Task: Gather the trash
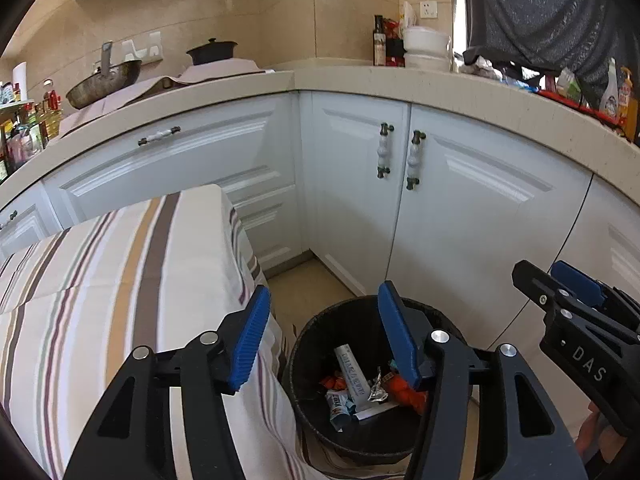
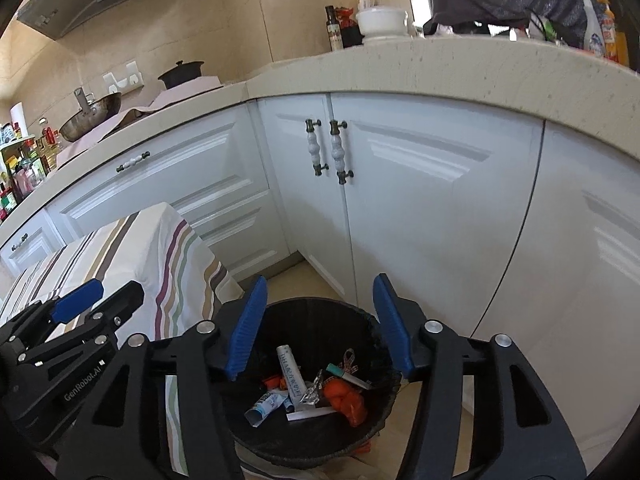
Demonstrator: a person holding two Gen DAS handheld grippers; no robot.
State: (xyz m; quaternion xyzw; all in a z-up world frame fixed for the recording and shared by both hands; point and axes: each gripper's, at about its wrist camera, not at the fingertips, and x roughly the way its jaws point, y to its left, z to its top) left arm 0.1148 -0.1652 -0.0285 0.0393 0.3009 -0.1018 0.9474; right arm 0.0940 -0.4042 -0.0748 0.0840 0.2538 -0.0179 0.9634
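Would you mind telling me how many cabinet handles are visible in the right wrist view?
4: two upright handles side by side at the corner doors, one on the drawer, one on the far-left door. Others may be hidden.

- The left gripper [image 1: 324,336] is showing black angular arms with triangular cut-outs, round silver rivets at the joints, and ribbed blue pads on its fingers [image 1: 250,340].
- Seen side-on from the right wrist view, its black body is carrying pale "GenRobot.AI" lettering and small silver screws.
- The right gripper [image 2: 318,328] is wearing the same black frame, silver rivets and blue finger pads [image 2: 394,324].
- From the left wrist view, its side is bearing the letters "DAS".
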